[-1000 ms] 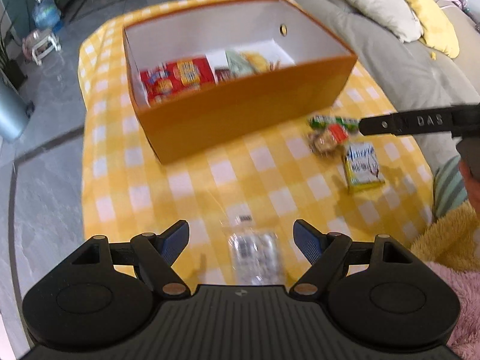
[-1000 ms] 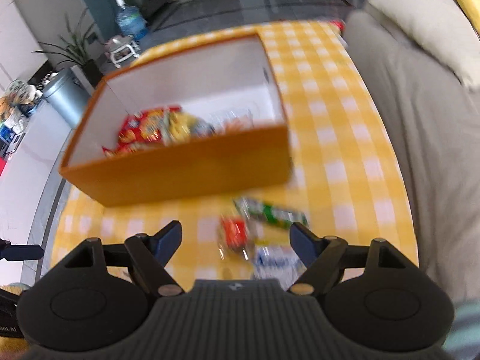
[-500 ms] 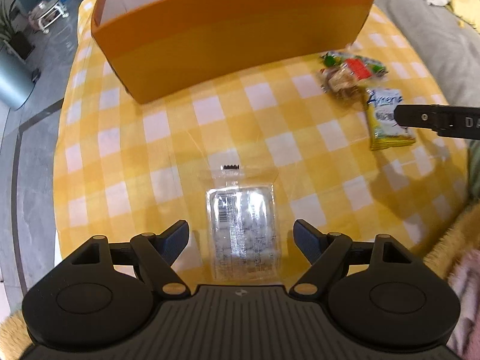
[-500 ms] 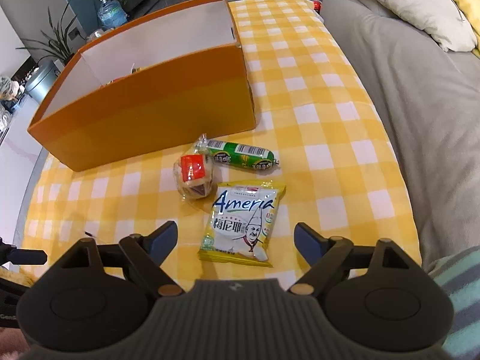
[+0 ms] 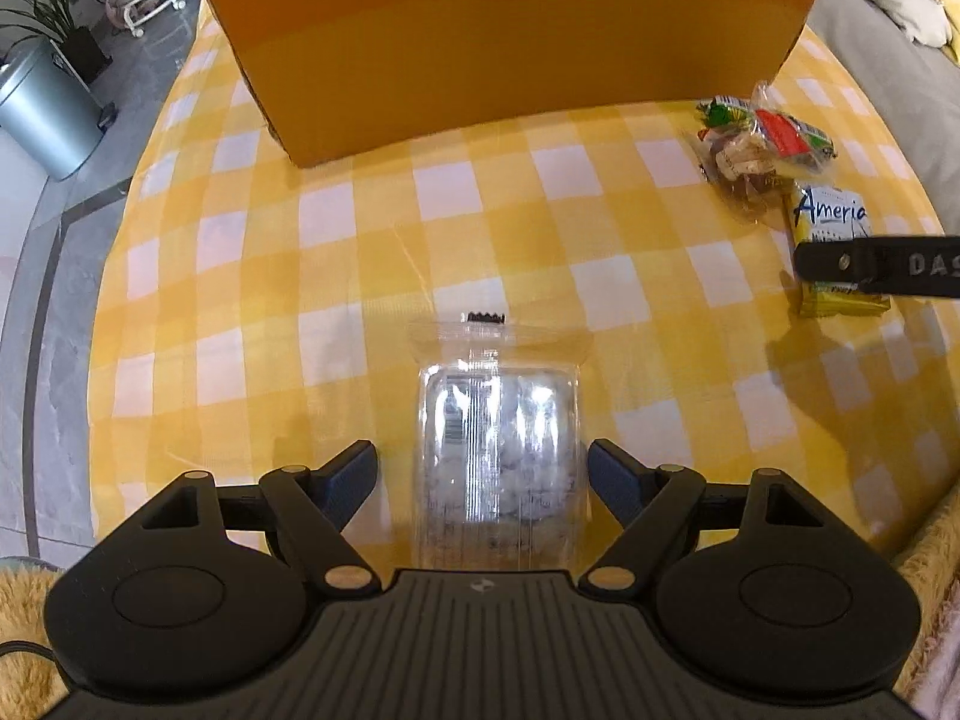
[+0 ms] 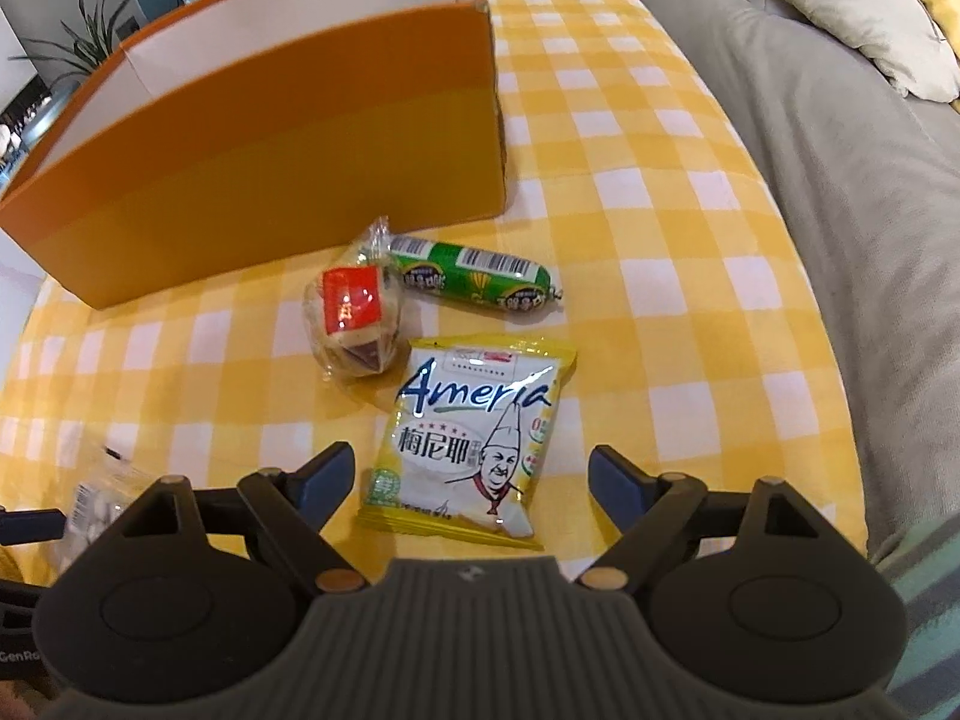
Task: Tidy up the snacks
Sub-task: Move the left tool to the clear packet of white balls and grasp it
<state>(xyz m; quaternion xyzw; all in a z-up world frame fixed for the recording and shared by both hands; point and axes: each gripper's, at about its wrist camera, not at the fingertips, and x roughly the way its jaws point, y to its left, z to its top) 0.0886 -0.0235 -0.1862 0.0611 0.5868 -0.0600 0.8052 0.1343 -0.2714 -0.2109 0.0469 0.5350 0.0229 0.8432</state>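
In the left wrist view my left gripper (image 5: 482,471) is open, its fingers on either side of a clear plastic snack packet (image 5: 498,444) lying on the yellow checked tablecloth (image 5: 300,276). In the right wrist view my right gripper (image 6: 470,474) is open, low over a yellow "Ameria" packet (image 6: 474,438) that lies between its fingers. Beyond it lie a clear-wrapped pastry with a red label (image 6: 354,318) and a green sausage stick (image 6: 474,279). The orange box (image 5: 510,36) stands behind; its contents are hidden. My right gripper's finger (image 5: 876,267) shows at the left view's right edge.
A grey sofa (image 6: 810,180) with a cream cushion (image 6: 840,6) runs along the table's right side. A metal bin (image 5: 42,114) and a plant (image 5: 36,18) stand on the floor at the left. A fluffy yellow fabric (image 5: 930,570) lies at the near edge.
Both grippers have come down and forward towards the table. The clear packet now lies between my left fingers, and the Ameria packet between my right fingers. The box's inside is out of sight.
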